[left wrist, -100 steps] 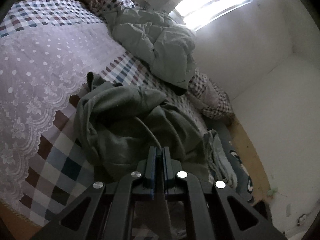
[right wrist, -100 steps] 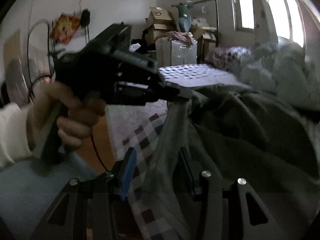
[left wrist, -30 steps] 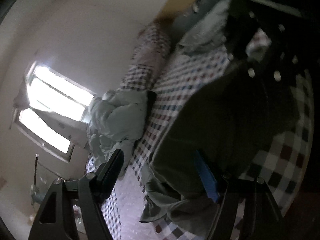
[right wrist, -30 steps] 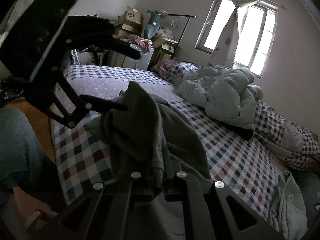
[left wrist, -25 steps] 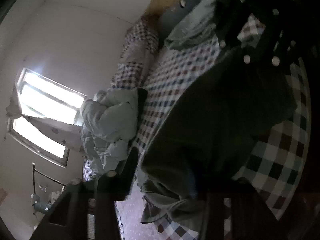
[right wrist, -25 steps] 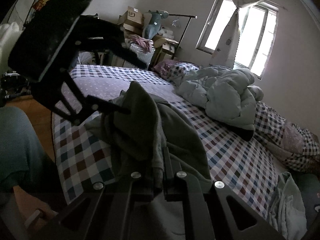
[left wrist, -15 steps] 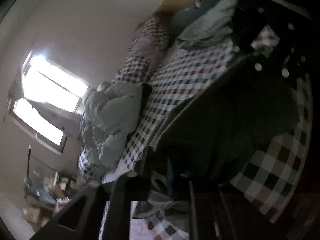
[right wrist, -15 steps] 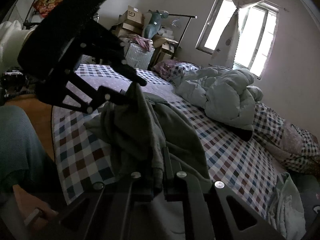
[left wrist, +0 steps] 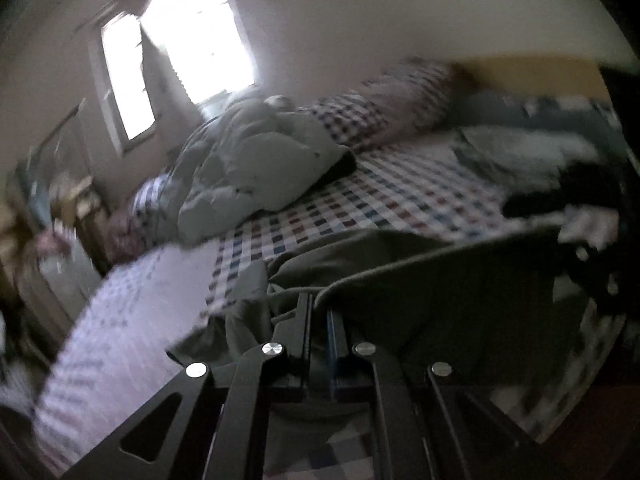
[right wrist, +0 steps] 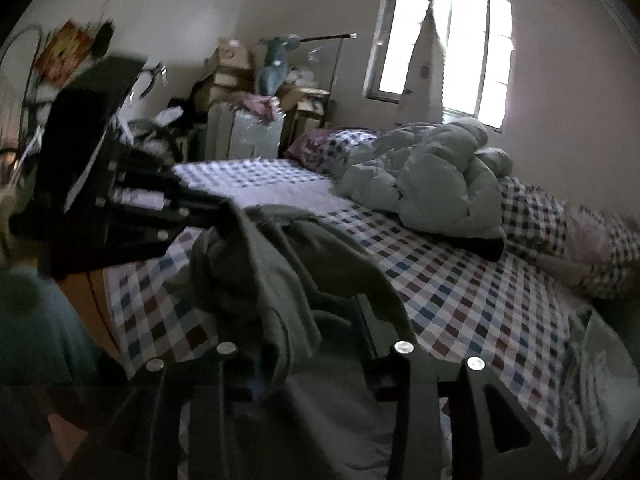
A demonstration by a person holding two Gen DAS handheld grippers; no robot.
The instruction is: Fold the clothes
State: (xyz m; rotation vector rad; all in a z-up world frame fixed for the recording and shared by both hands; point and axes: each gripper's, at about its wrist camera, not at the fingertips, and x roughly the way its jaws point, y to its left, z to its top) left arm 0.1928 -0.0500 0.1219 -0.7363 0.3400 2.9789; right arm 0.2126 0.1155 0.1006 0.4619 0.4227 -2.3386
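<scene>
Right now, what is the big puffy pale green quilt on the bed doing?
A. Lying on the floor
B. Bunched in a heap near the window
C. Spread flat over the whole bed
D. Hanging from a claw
B: the puffy pale green quilt sits crumpled in a mound on the checked bedsheet below the bright window, with neither claw on it.

Since a second ago the left gripper (left wrist: 318,312) went from wide open to clamped on the green garment's (left wrist: 440,280) edge and rolled upright, window now at 11 o'clock. Meanwhile the right gripper (right wrist: 304,340) is opening, cloth lying loose between its jaws.
</scene>
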